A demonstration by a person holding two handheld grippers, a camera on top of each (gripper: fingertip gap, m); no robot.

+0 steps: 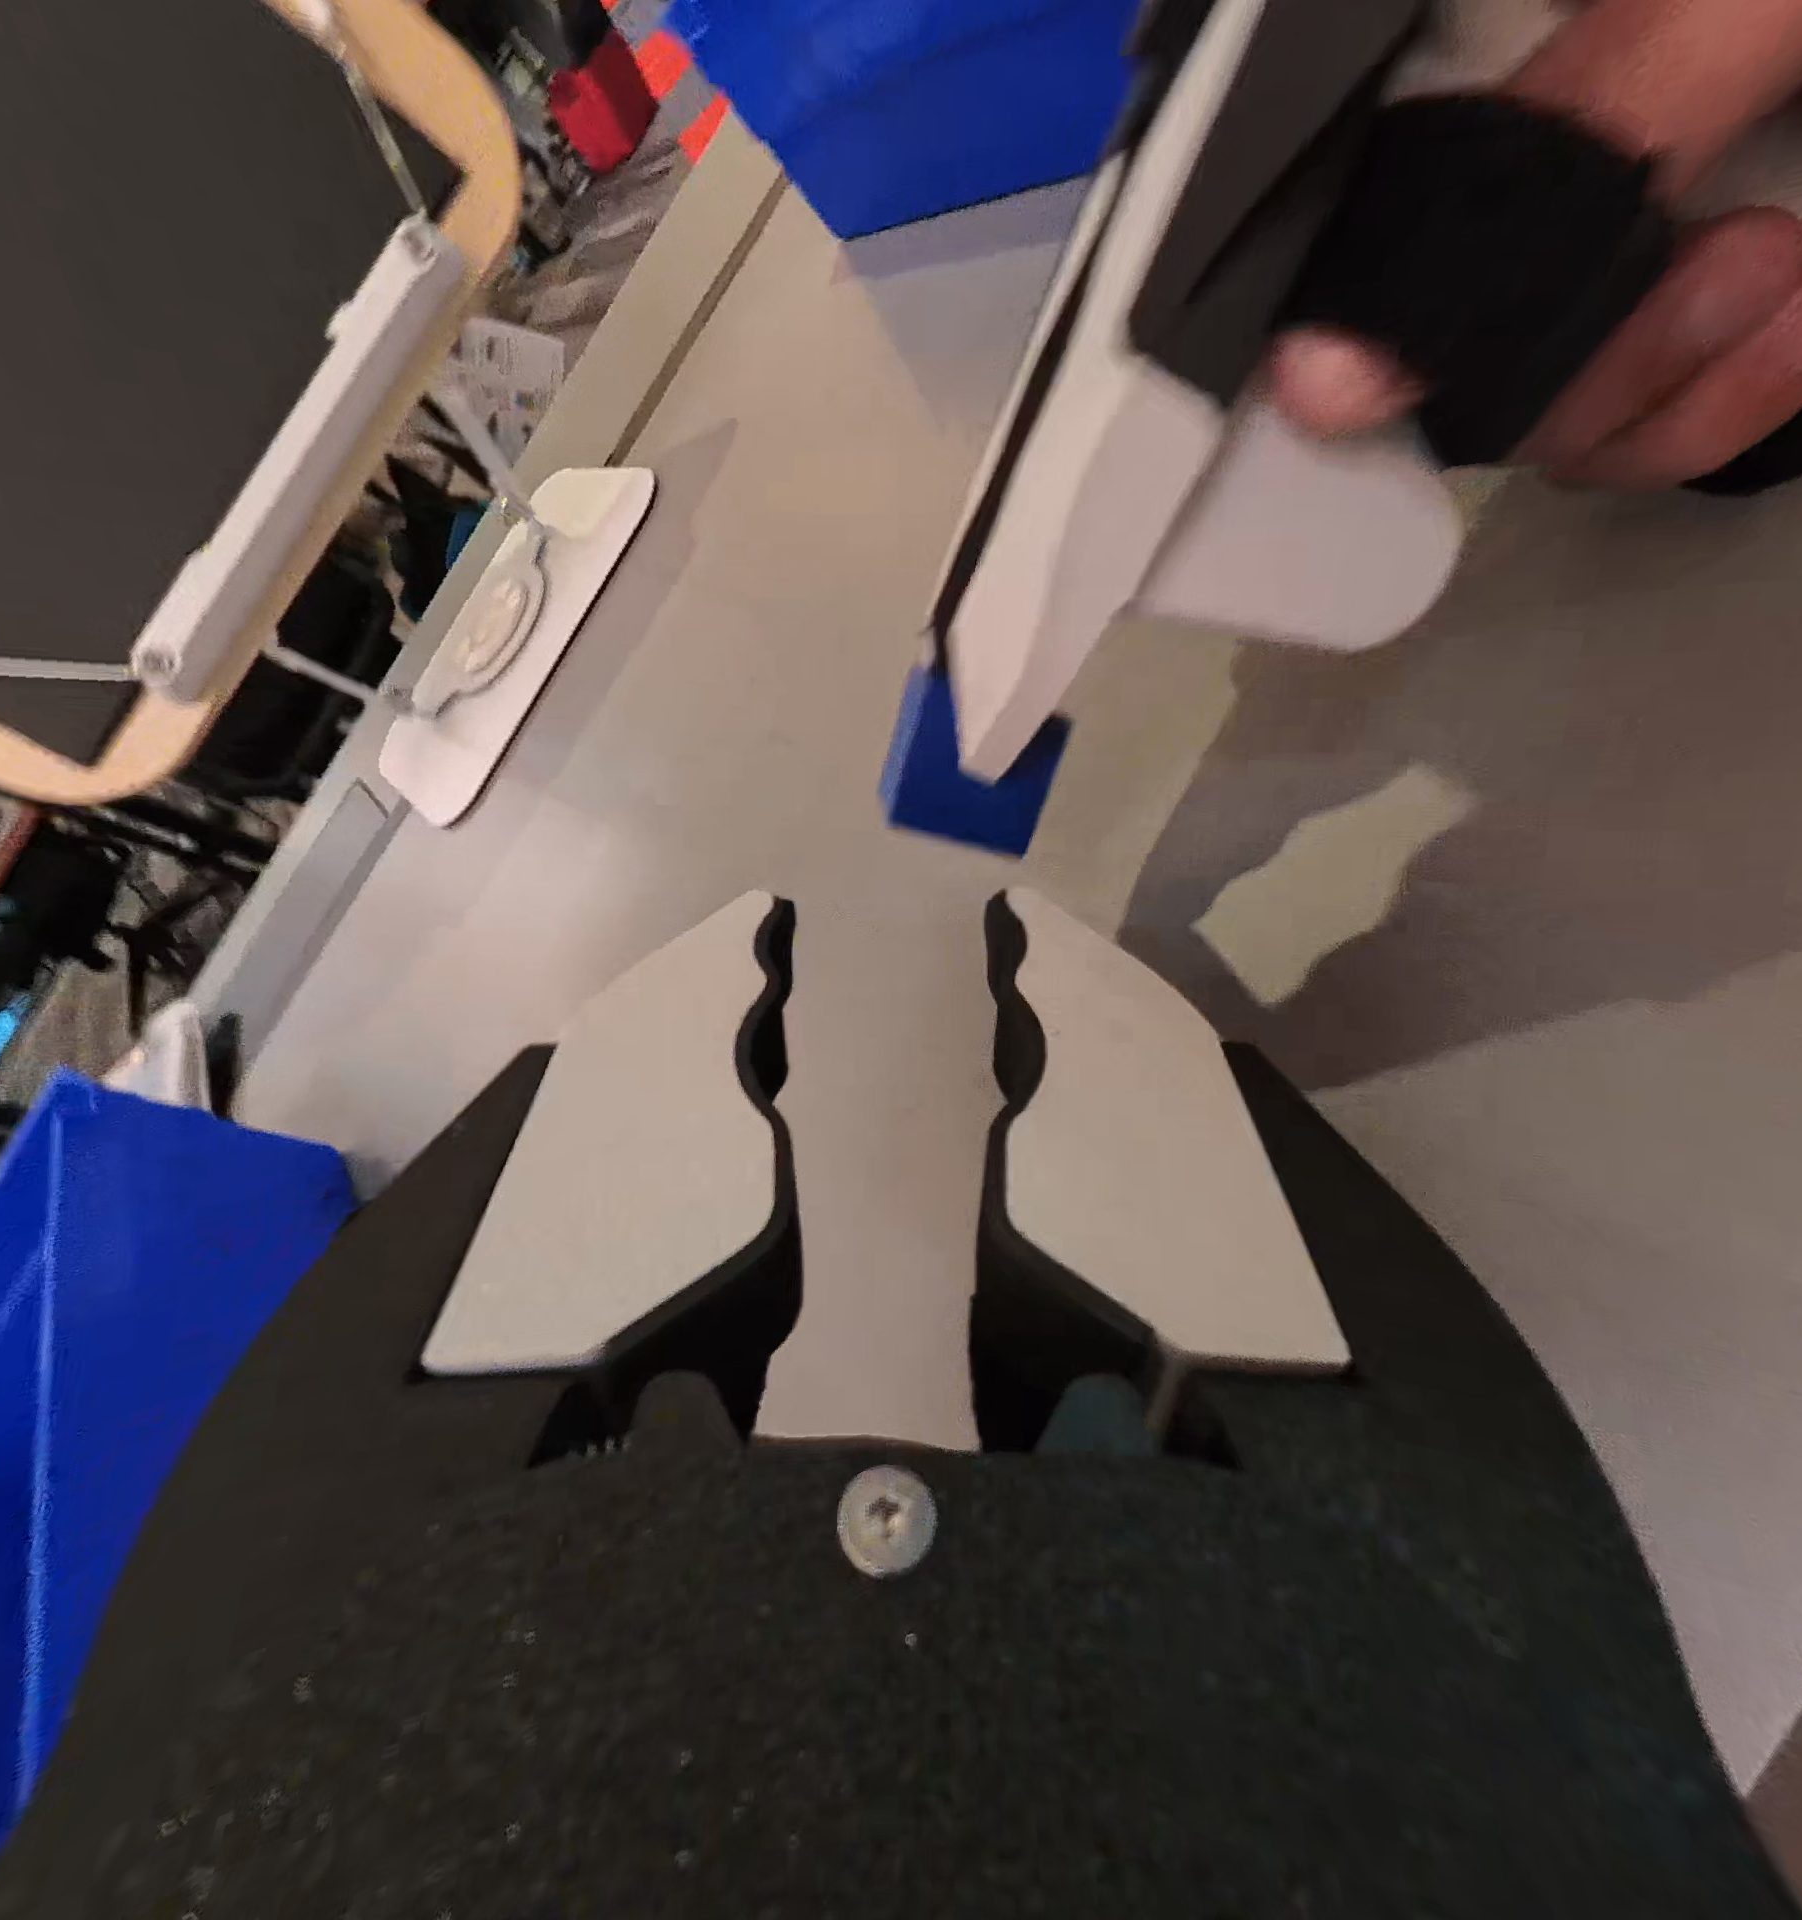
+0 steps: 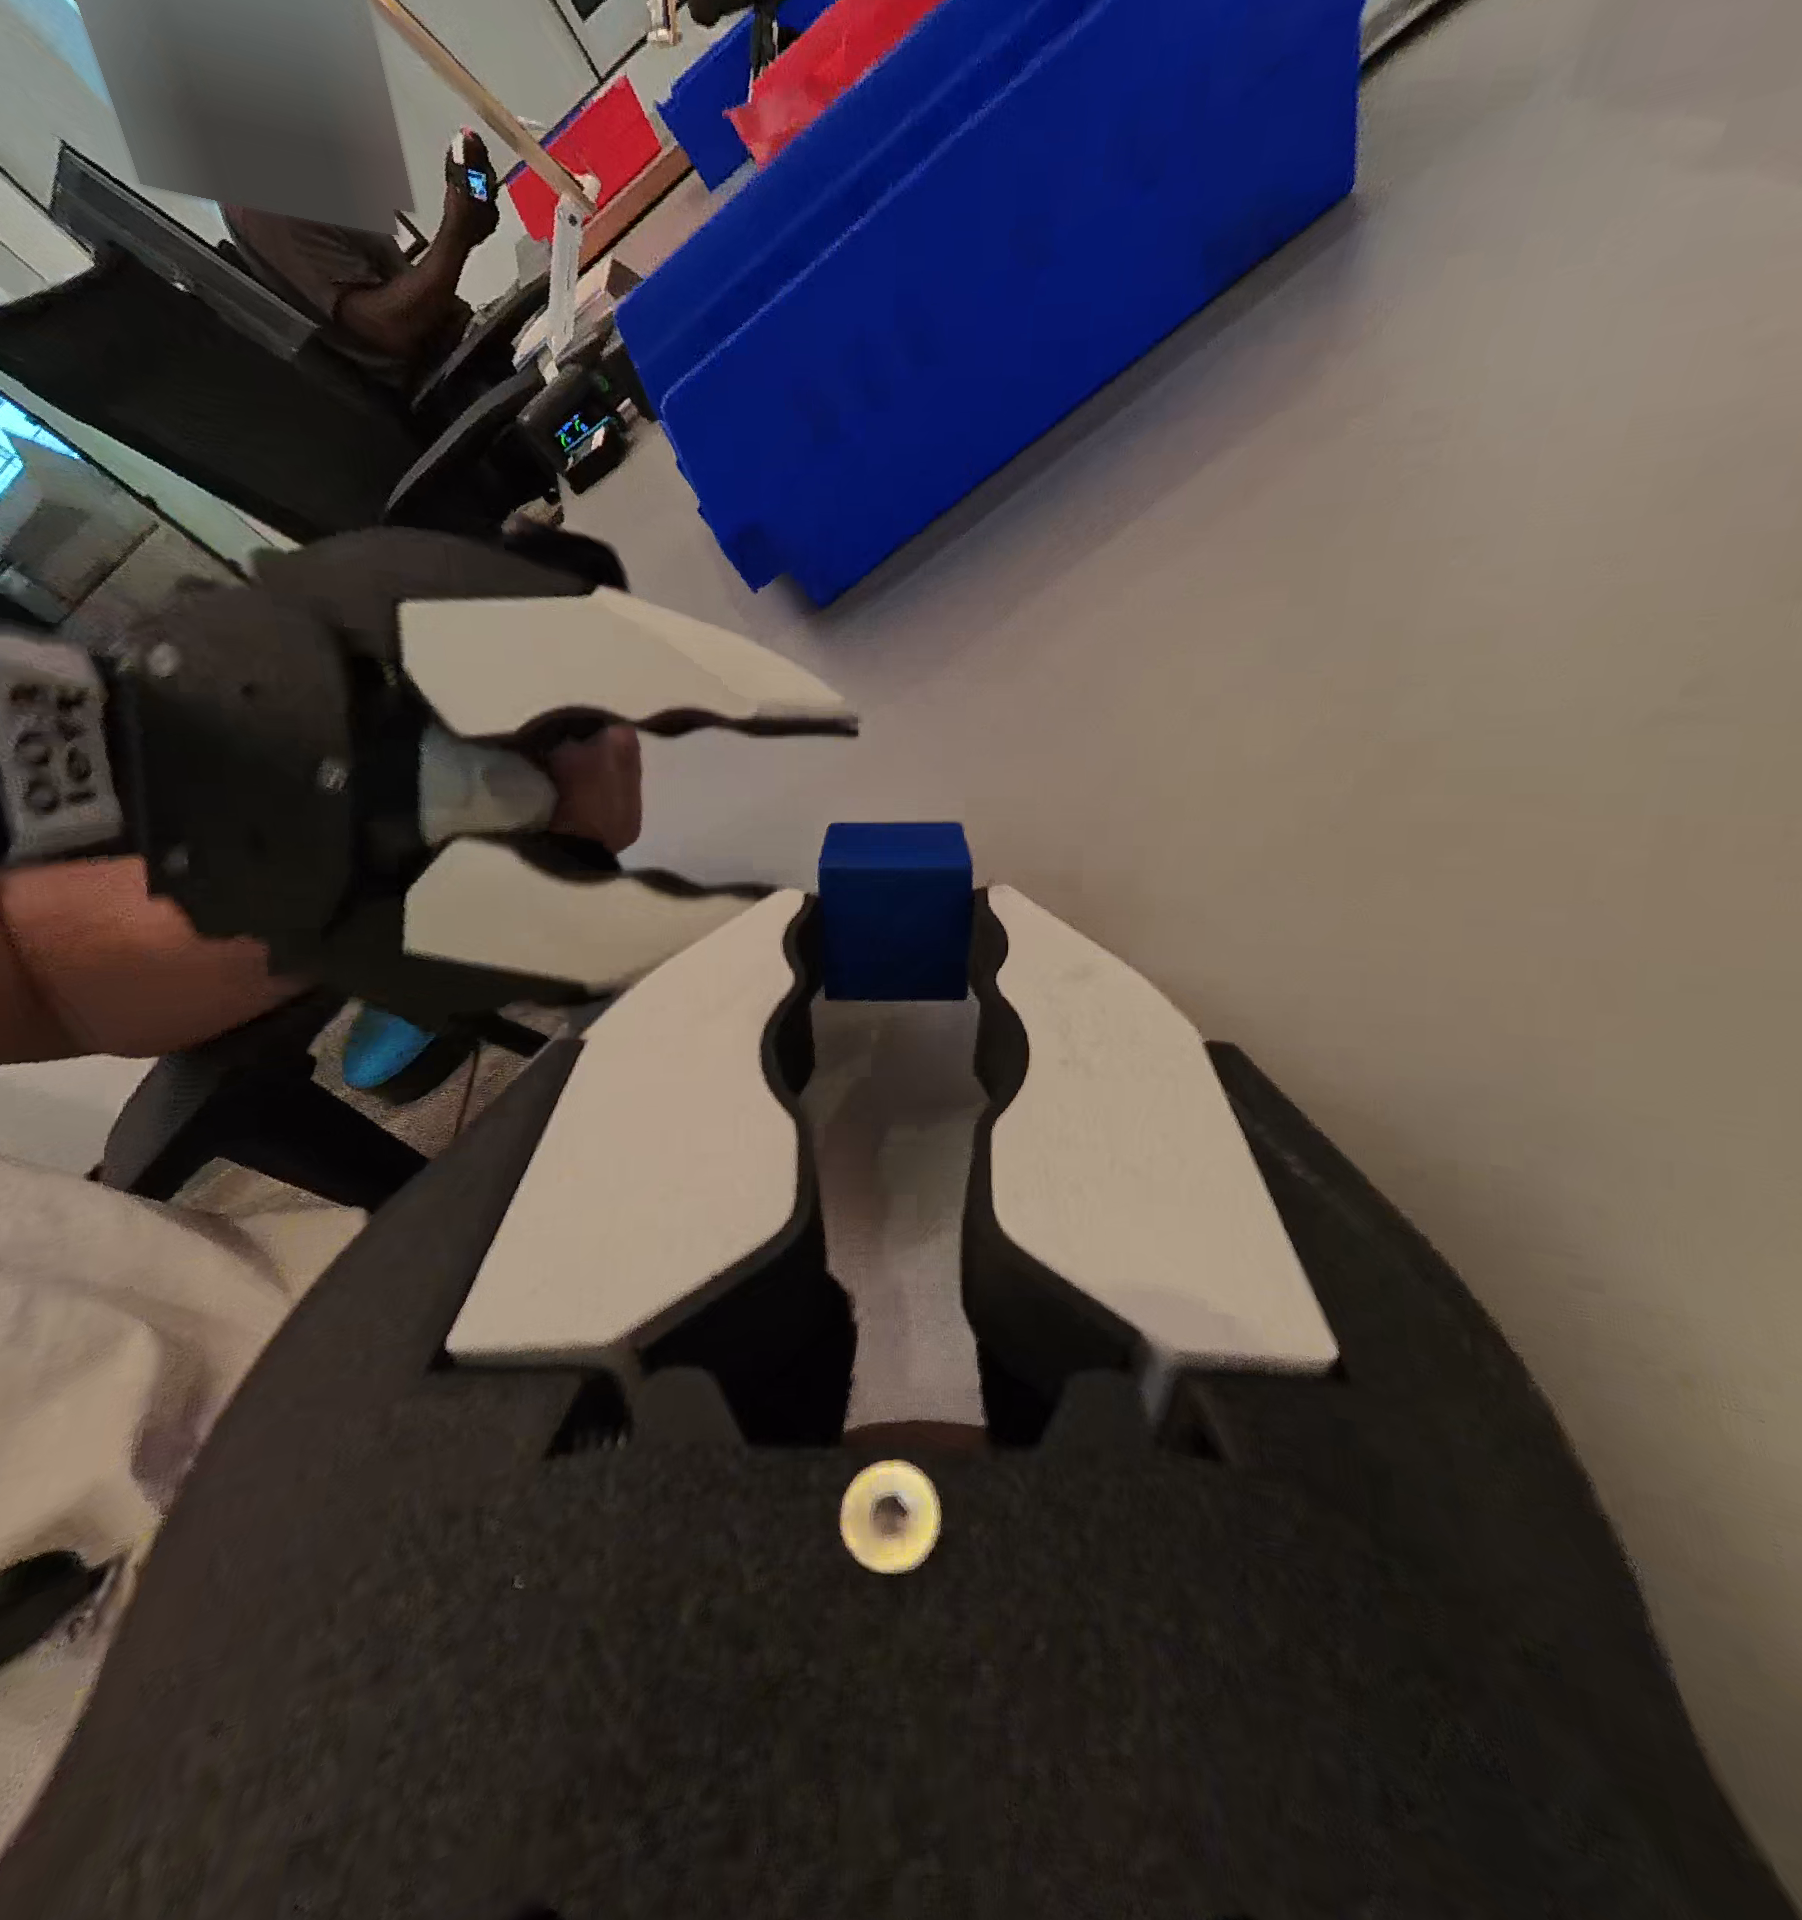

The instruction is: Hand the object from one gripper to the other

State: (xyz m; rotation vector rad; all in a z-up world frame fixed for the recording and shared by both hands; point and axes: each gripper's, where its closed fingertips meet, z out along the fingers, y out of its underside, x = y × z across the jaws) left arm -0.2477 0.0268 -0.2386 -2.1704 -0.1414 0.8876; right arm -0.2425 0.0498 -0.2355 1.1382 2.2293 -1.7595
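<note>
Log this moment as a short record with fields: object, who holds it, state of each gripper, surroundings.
object: small blue cube
holder: right gripper, fingertips closed on the cube's two sides, above the table
right gripper: shut on the cube
left gripper: open, empty, fingers pointed toward the cube but apart from it
handover: not yet done
surface: grey table
surroundings: blue bin farther back on the table; second blue bin beside the left gripper

left wrist: faces table [image 1: 855,582], near | right wrist: same | shared: blue cube [image 2: 894,914]
</note>
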